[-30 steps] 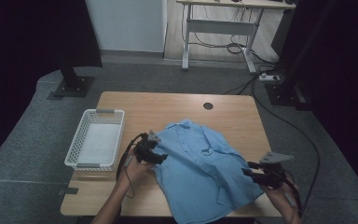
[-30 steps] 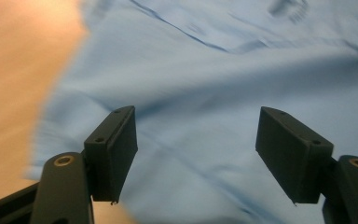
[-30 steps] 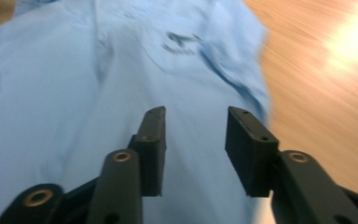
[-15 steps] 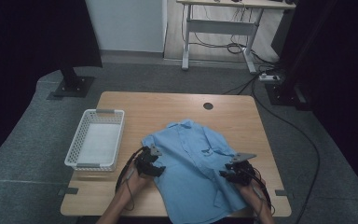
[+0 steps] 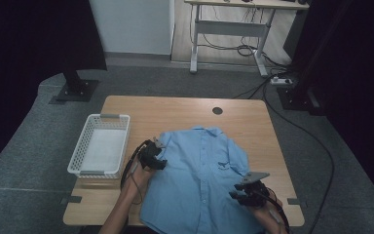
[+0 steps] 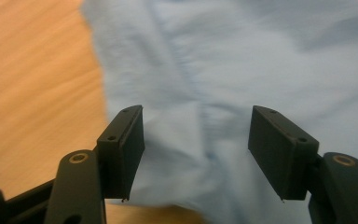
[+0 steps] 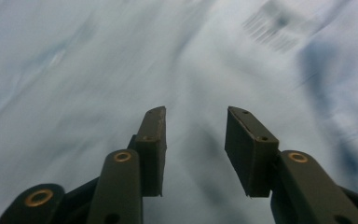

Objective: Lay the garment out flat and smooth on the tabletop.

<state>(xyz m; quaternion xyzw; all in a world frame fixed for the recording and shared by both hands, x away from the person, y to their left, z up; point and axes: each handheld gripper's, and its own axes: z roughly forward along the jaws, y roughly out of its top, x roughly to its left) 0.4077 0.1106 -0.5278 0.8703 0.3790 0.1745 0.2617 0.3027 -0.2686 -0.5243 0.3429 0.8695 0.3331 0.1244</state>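
A light blue short-sleeved shirt [image 5: 202, 180] lies spread flat, front up, on the near half of the wooden table [image 5: 185, 114], its collar toward the middle and its hem at the near edge. The left gripper [image 5: 157, 155] sits at the shirt's left sleeve, jaws parted, recently narrowing a little, with sleeve cloth between them but not pinched. The right gripper [image 5: 239, 191] hovers over the shirt's right side near the near edge, jaws part-open, gripping nothing. A white mesh basket [image 5: 85, 148] stands by the left edge.
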